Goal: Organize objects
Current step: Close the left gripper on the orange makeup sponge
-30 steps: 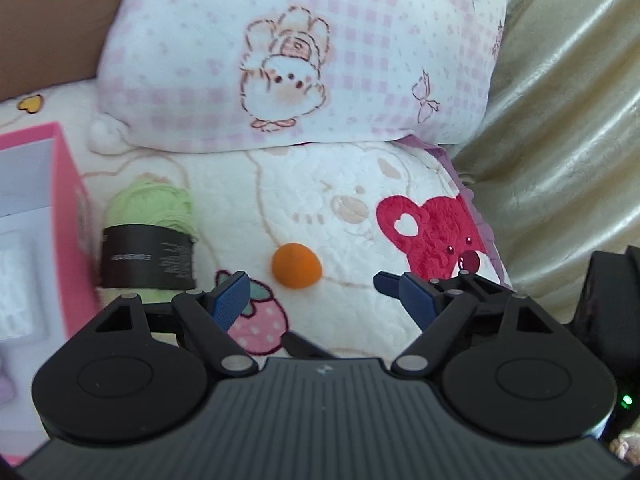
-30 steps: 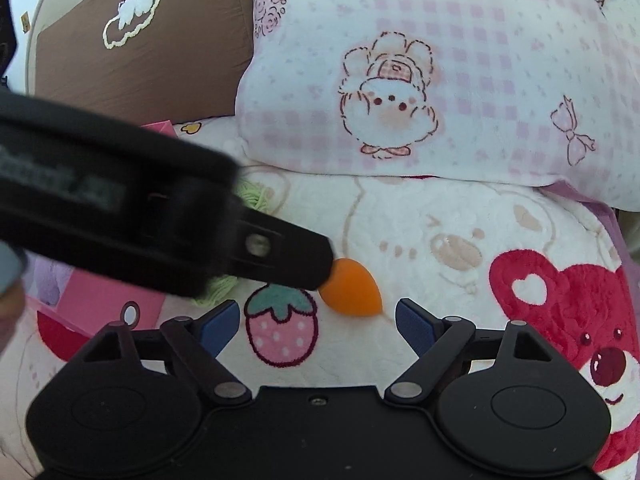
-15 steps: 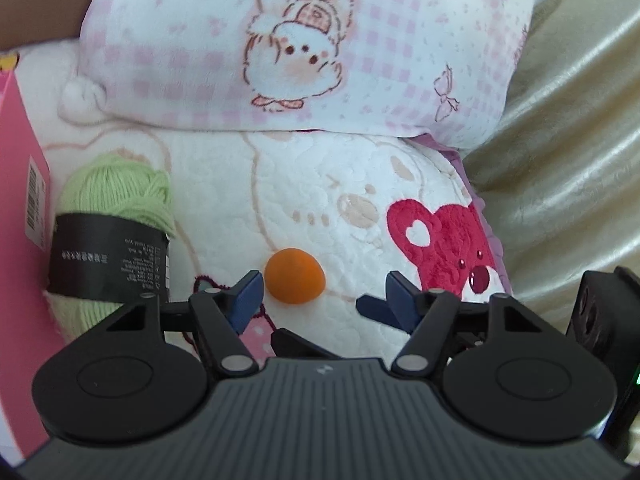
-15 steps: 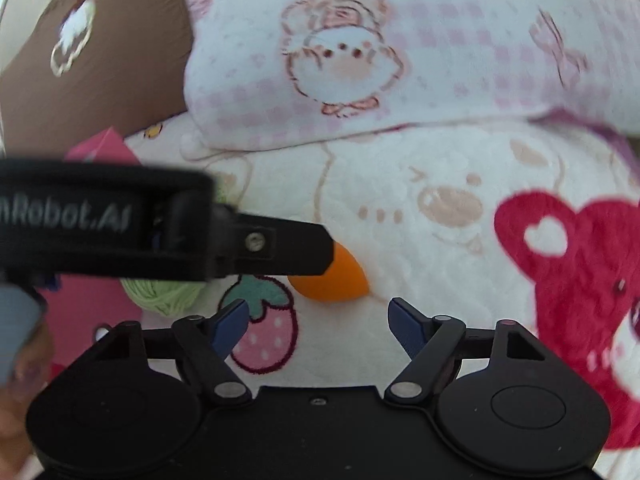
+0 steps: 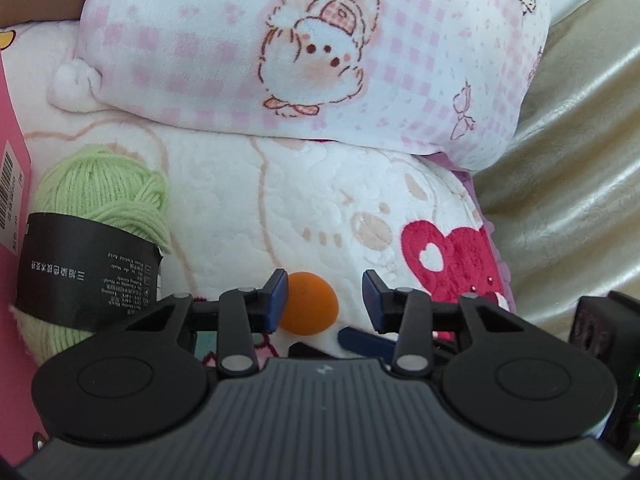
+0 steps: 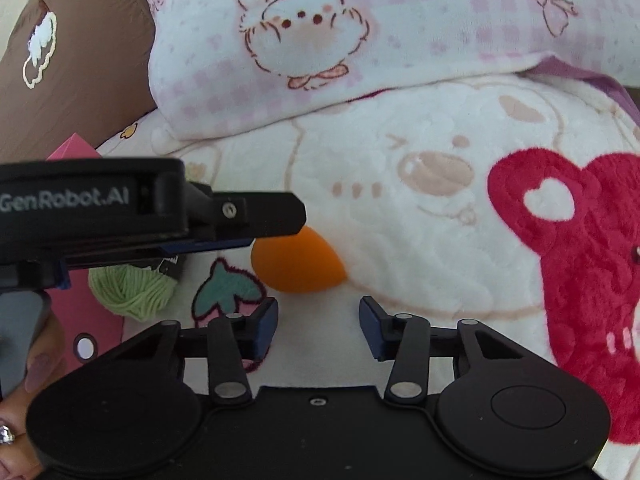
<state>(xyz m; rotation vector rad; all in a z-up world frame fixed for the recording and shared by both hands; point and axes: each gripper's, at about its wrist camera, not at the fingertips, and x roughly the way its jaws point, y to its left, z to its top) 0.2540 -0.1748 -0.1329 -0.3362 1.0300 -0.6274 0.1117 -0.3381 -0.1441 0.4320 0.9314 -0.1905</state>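
Two grippers converge on one orange makeup sponge (image 5: 308, 304) lying on the plush blanket (image 5: 312, 200). The left gripper (image 5: 325, 295), its jaws just narrowed, brackets it with a gap on one side. The right gripper (image 6: 319, 325), likewise narrowed, stands empty just short of it. Green yarn (image 5: 100, 200) sits left.
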